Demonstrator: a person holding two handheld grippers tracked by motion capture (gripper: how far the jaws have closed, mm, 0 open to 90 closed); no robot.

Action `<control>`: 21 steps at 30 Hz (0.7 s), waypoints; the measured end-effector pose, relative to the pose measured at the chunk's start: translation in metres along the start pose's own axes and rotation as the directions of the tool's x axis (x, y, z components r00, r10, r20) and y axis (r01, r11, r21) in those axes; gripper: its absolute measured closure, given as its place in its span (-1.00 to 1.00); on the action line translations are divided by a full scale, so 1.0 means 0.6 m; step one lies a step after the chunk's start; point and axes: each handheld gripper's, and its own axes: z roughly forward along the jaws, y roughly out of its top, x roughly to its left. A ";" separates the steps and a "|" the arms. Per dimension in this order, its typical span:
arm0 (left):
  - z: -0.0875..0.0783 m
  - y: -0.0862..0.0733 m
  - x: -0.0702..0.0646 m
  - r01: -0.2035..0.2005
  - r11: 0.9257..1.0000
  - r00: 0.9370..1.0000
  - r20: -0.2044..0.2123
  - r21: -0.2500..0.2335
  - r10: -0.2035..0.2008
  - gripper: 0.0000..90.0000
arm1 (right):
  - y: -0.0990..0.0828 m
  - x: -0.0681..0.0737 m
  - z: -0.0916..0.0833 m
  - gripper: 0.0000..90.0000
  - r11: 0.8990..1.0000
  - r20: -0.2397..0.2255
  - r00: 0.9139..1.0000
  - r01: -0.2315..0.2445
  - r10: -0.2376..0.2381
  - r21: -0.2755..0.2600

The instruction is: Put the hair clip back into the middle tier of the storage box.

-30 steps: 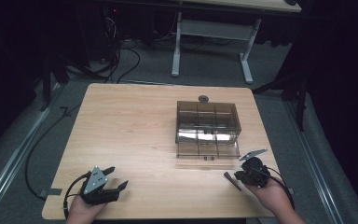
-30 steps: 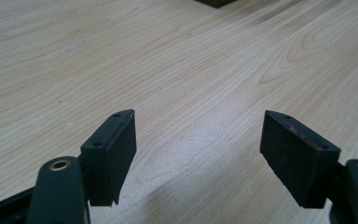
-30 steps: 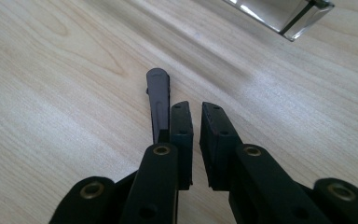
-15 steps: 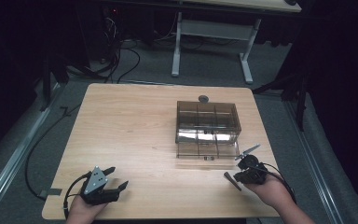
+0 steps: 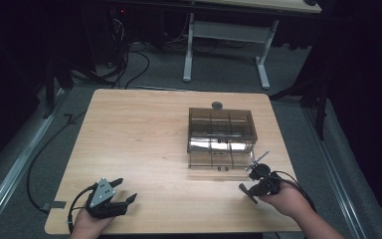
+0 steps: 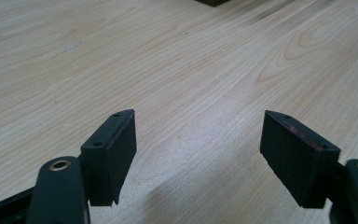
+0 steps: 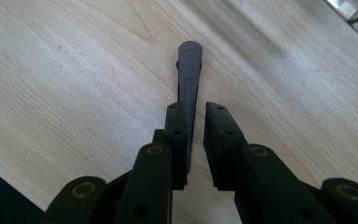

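the black clip [image 7: 189,88] lies flat on the table [image 7: 74,84], long axis pointing away between the slightly parted, just-opening right tongs [image 7: 196,116]; left tongs [image 6: 198,144] released.

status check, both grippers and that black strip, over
Left hand-held gripper open, empty. Right hand-held gripper jaws just opening, black strip loose between them. Compartment box beyond, not blocking.

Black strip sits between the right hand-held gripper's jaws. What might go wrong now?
The right hand-held gripper has just been opening; the black strip rests against one jaw, a gap at the other, so it may slip or tip. The table has its front edge close, so it might drop off.
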 end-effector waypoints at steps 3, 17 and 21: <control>0.000 0.000 0.000 0.000 1.000 1.000 0.002 0.001 0.000 -0.39 | 0.004 0.000 0.002 0.70 1.000 -0.012 1.000 0.010 -0.010 0.005; 0.000 0.000 0.000 -0.001 1.000 1.000 0.006 0.001 0.001 -0.39 | 0.023 0.003 0.018 0.62 0.998 -0.027 0.999 -0.017 0.018 0.058; 0.000 0.000 0.000 -0.002 1.000 1.000 0.007 0.000 0.002 -0.39 | 0.029 0.000 0.023 0.63 0.998 -0.026 1.000 0.007 -0.005 0.063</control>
